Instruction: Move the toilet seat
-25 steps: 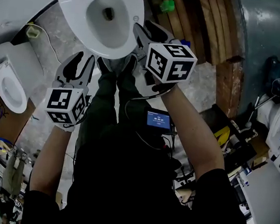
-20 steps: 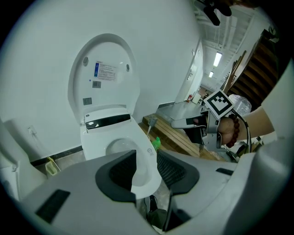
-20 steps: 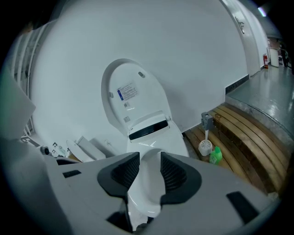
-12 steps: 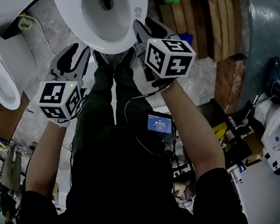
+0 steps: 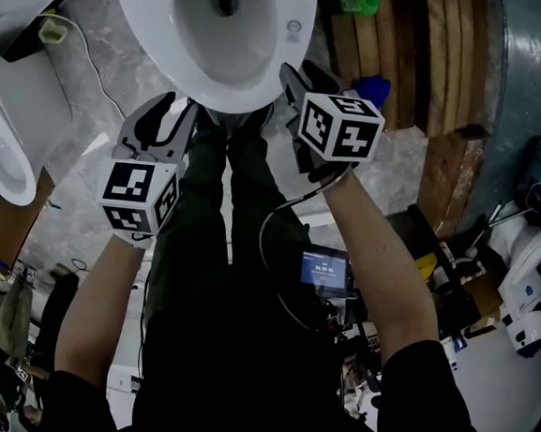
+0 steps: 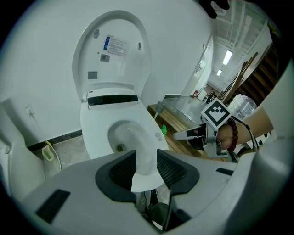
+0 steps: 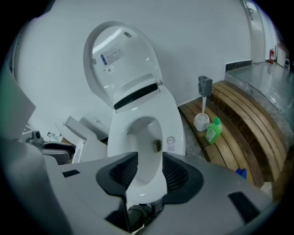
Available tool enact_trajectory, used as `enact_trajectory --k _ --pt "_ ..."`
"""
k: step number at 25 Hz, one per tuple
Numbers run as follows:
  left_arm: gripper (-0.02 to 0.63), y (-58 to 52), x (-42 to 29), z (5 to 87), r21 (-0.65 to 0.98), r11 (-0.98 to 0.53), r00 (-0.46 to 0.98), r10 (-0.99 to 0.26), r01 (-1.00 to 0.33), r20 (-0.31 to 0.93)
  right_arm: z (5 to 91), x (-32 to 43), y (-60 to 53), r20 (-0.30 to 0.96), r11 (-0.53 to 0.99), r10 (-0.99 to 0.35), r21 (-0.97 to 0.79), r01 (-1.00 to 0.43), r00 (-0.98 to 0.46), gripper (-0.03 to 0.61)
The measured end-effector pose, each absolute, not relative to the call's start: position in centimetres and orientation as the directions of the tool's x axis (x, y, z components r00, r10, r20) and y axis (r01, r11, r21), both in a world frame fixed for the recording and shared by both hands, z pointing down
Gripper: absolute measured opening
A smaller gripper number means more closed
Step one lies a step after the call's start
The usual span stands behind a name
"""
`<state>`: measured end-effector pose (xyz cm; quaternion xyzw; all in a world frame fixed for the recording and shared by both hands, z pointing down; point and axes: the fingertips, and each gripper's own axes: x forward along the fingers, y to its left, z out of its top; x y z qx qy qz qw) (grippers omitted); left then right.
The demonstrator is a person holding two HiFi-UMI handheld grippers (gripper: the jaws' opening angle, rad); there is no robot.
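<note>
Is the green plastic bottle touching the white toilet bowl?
Apart. The right gripper view shows grey floor between the green plastic bottle and the white toilet bowl.
</note>
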<state>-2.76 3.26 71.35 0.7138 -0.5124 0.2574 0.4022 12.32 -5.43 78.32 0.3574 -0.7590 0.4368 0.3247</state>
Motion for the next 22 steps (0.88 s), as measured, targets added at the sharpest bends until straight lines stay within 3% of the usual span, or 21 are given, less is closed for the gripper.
enact_trajectory --k 12,22 --pt "0.147 5.4 -4.3 75.4 0.342 -0.096 0.344 -0.488 -0.935 0.802 87.9 13.4 -0.6 0.869 0.206 -0.079 -0.466 -0.861 -0.489 0.273" --pt "0.147 6.3 -5.5 76.2 0.386 -0.036 0.354 -0.483 -0.922 0.801 91.0 13.0 -1.4 0.876 0.052 -0.108 -0.468 -0.882 -0.471 0.314"
